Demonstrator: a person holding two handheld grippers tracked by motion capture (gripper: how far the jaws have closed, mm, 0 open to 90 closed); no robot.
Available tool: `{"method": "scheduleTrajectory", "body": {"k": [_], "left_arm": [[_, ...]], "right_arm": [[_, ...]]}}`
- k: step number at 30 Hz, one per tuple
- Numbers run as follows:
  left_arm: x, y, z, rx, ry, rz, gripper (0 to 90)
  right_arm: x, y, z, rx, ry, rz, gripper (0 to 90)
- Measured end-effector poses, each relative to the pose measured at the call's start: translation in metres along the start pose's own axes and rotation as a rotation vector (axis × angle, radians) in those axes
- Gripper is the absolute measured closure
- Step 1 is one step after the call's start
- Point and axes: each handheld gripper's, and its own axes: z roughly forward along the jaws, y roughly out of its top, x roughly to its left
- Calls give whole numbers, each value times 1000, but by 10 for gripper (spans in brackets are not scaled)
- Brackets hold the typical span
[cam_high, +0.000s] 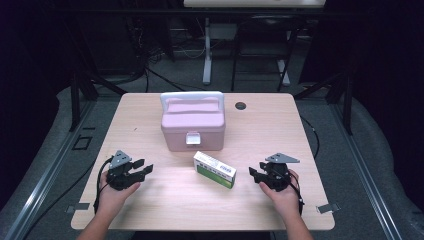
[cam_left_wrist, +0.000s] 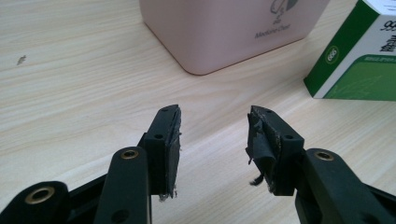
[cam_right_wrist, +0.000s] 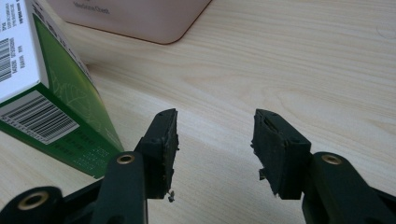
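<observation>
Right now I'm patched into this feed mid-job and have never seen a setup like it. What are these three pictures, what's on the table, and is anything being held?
No robot arm here: a person holds a hand-operated gripper in each hand. The high view looks down on the wooden table from the person's side, with the left gripper at the left and the right gripper at the right. The other two pictures come from cameras riding on each gripper, looking along its two black fingers. On the table stand a pink medicine chest, lid closed, and in front of it a green and white medicine box. Both grippers are open and hold nothing; the medicine box lies between them, untouched.
</observation>
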Motion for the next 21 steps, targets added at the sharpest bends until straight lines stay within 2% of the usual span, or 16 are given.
{"method": "scheduleTrajectory", "body": {"k": [3, 7, 8, 9, 10, 15, 18, 21], "left_arm": [[2, 0, 1, 7, 9, -5, 533], [5, 0, 2, 10, 14, -53, 526], [5, 0, 2, 13, 18, -53, 526], [6, -1, 1, 19, 45, -40, 526], [6, -2, 0, 24, 55, -35, 525], [9, 0, -6, 1, 78, -43, 513], [11, -1, -5, 4, 71, -43, 518], [12, -1, -5, 6, 57, -47, 515]], "right_arm": [[0, 0, 0, -2, 4, 0, 499], [0, 0, -1, -2, 3, -8, 499], [0, 0, -1, -3, -3, -19, 497], [0, 0, -2, -14, -13, -28, 480], [-1, 1, -2, -9, -12, -21, 479], [1, 1, 0, 4, -8, -16, 431], [4, 1, -1, -7, -7, -50, 414], [5, 1, -2, -12, -4, -61, 413]]}}
